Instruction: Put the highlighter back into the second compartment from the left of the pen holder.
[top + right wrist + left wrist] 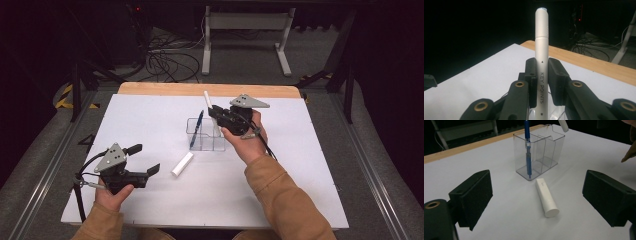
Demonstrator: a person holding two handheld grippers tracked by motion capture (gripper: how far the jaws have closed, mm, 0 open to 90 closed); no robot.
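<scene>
A clear plastic organizer (206, 135) stands mid-table, with a blue pen (196, 129) leaning in its left compartment. My right gripper (216, 116) is shut on a white marker (542, 37) printed "KEY POINTS" and holds it nearly upright. In the left gripper view the marker's lower end (563, 125) hangs just above the organizer's (541, 152) far rim. A short white tube (182, 164) lies flat on the board in front of the organizer. Down at the front left, my left gripper (145, 159) is wide open and faces the tube (546, 197) and the pen (527, 152), touching neither.
The white board (300, 165) covers the table, with a wooden strip (165, 89) along its far edge. Beyond that lie cables (167, 62) on the floor and a white desk frame (245, 30). A dark metal stand (75, 90) rises at the left.
</scene>
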